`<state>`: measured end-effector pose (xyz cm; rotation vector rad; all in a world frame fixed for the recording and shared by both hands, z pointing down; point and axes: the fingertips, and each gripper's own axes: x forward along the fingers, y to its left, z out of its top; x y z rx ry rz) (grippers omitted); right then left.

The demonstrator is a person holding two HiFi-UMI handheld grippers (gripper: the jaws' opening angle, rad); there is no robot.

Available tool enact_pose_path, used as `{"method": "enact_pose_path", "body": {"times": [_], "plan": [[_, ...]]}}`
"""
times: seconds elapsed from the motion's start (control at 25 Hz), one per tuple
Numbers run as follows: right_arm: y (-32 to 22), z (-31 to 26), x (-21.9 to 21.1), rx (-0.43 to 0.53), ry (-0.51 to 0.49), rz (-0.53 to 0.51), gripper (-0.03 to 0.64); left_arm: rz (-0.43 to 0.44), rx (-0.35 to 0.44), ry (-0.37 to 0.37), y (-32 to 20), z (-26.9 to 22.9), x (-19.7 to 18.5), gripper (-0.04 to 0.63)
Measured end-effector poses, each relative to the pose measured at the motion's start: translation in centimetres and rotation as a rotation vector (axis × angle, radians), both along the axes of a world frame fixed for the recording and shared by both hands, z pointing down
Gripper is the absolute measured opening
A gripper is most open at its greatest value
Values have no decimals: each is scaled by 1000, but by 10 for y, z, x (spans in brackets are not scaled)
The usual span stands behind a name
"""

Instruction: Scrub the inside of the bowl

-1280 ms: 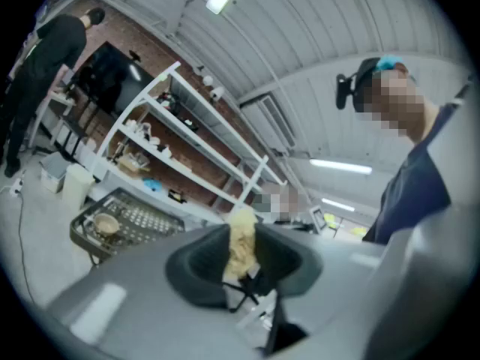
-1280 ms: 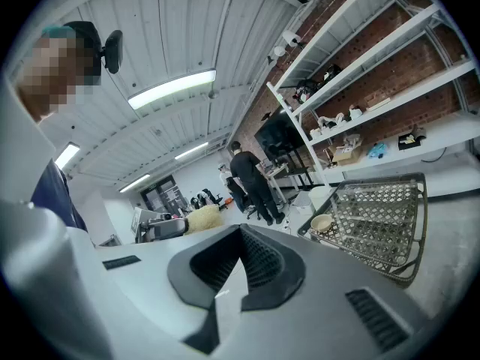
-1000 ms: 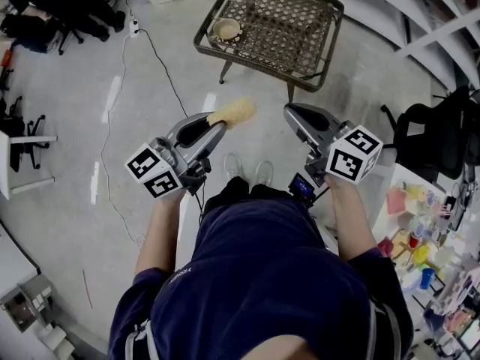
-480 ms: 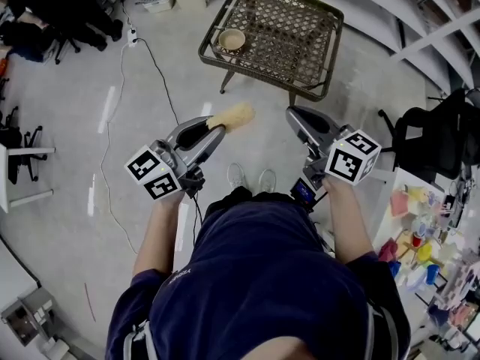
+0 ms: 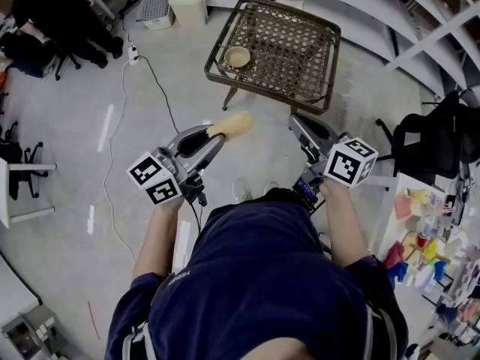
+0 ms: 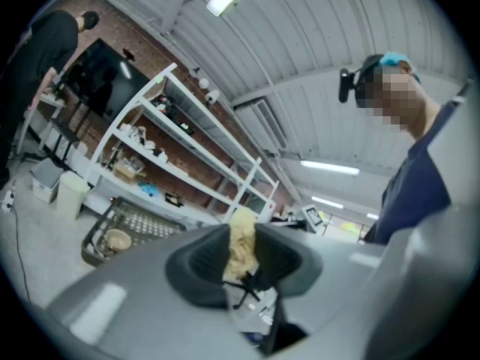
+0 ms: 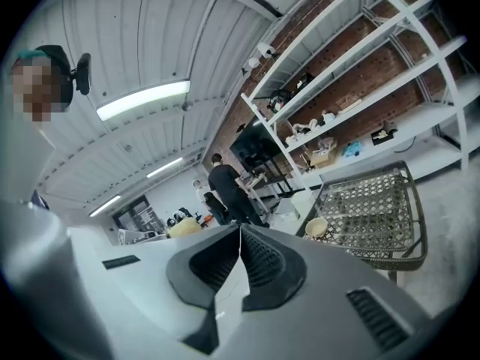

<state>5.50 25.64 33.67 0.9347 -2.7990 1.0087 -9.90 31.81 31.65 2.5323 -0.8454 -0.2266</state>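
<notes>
A small tan bowl sits on the left part of a woven metal table across the floor ahead of me. It shows small in the left gripper view as bowl and in the right gripper view as bowl. My left gripper is shut on a yellow sponge, which sticks out past the jaws; the same sponge is pinched between the dark pads. My right gripper is shut with nothing in it, jaws pressed together. Both are held level, well short of the table.
White shelving lines the wall behind the table. A white bin and a cable lie on the floor at left. A person in black stands by a desk. Black chair and a cluttered table are at right.
The person has walked forward: the table and bowl sit lower and nearer in the head view. Both grippers kept their pose ahead of the body, the sponge still held.
</notes>
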Motion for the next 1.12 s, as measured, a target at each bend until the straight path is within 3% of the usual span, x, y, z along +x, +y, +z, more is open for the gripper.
{"method": "enact_pose_path", "body": {"times": [0.52, 0.72, 1.12], "plan": [[-26, 19, -1, -67, -44, 16, 8, -9, -45, -14, -25, 14, -6, 92], [-63, 29, -7, -104, -66, 6, 8, -37, -66, -29, -53, 17, -10, 92], [-147, 48, -5, -152, -55, -121, 8, -89, -90, -62, -149, 24, 19, 92]]}}
